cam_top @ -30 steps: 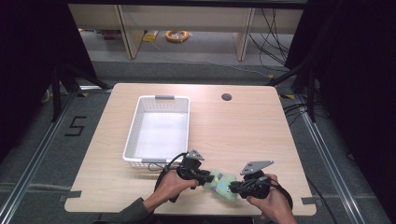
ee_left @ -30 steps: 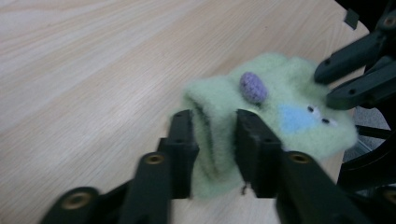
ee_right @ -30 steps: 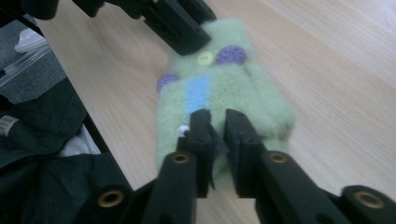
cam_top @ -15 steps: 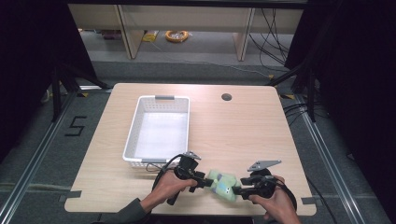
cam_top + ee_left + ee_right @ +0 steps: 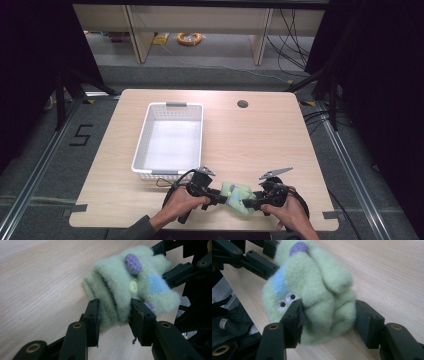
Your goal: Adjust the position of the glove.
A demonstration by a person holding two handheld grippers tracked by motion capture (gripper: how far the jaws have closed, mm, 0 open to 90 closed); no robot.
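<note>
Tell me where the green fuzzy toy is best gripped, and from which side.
Grip the toy by its bunched ends, one from each side, level with the table. It is soft and folded, so jaws pinching the thick folds hold best, as the left gripper and right gripper show.

A recording lab or studio: a light wooden table [image 5: 260,145] on grey carpet, ringed by black curtains [image 5: 385,75], floor rails [image 5: 350,165] and loose cables [image 5: 295,20], with a taped "5" marker [image 5: 81,135] alongside.
</note>
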